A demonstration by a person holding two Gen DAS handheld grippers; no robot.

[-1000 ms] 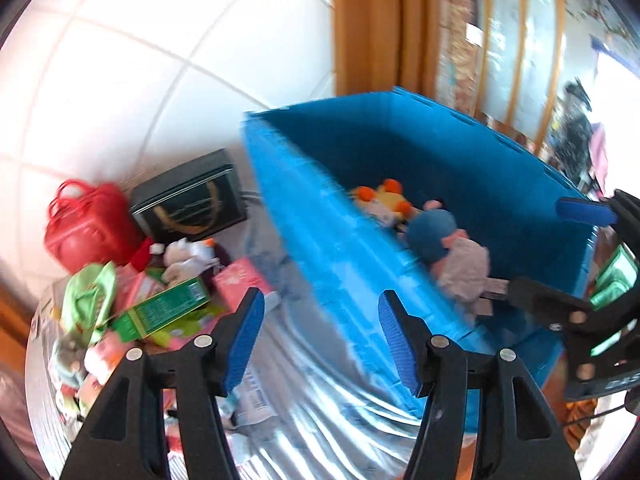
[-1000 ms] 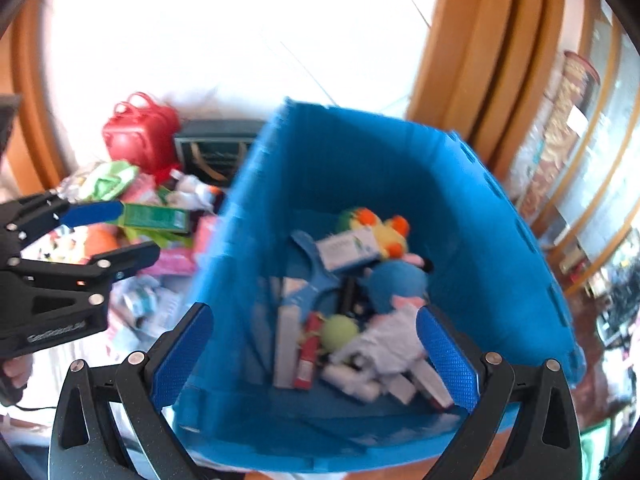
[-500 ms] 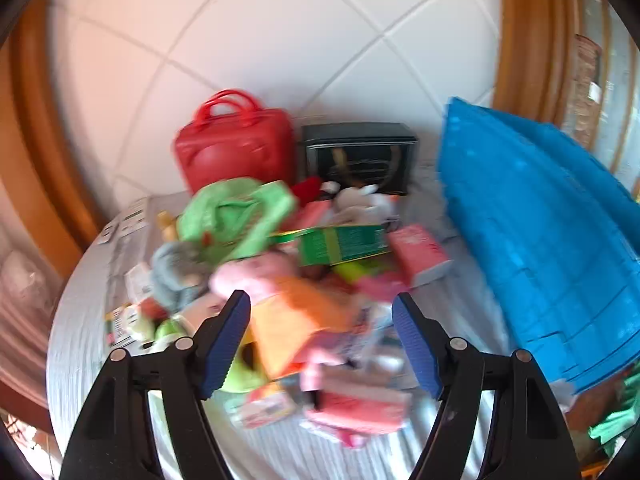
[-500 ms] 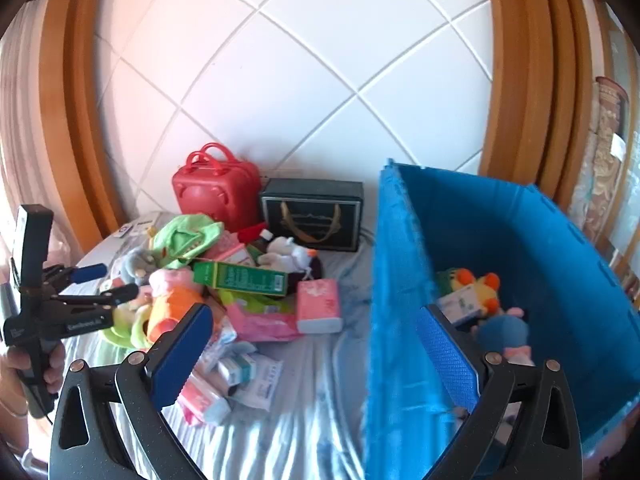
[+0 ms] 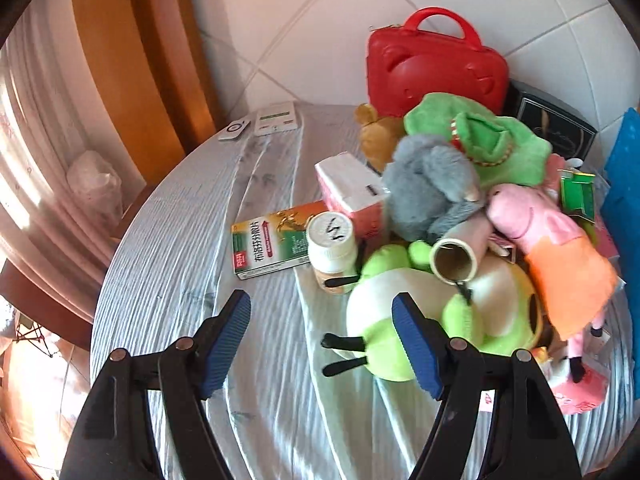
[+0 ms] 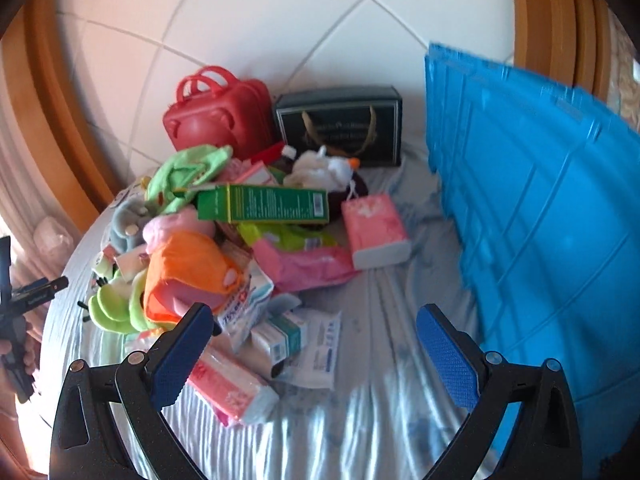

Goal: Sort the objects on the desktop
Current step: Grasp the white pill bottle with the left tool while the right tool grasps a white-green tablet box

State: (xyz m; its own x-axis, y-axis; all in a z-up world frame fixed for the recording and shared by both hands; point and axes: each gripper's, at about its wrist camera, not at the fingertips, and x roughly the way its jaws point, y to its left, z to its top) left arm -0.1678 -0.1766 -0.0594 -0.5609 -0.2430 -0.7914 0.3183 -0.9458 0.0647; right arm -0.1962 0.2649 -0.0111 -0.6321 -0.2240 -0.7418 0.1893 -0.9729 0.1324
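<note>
A heap of toys and boxes covers the round table. My left gripper [image 5: 320, 332] is open and empty over the cloth, just short of a white-capped pill bottle [image 5: 331, 249] and a medicine box [image 5: 272, 245]; a green frog plush [image 5: 432, 320] lies by its right finger. Behind them lie a grey plush [image 5: 432, 188], a pink pig doll [image 5: 552, 248] and a tape roll [image 5: 454, 260]. My right gripper [image 6: 312, 344] is open and empty above small medicine boxes [image 6: 280, 336] and a pink tissue pack [image 6: 232, 388]. The blue crate [image 6: 540, 208] stands at the right.
A red toy case [image 6: 218, 114] and a black gift bag [image 6: 340, 126] stand against the tiled wall. A long green box [image 6: 264, 204] and a pink tissue pack [image 6: 376, 232] lie in the heap. Two white devices [image 5: 276, 119] sit at the table's far-left edge [image 5: 160, 208]. The other hand-held gripper [image 6: 24, 300] shows at the left.
Both grippers swung left from the blue crate to the heap and sank toward the table. The left jaws stand wider than a second ago. The right jaws kept their width.
</note>
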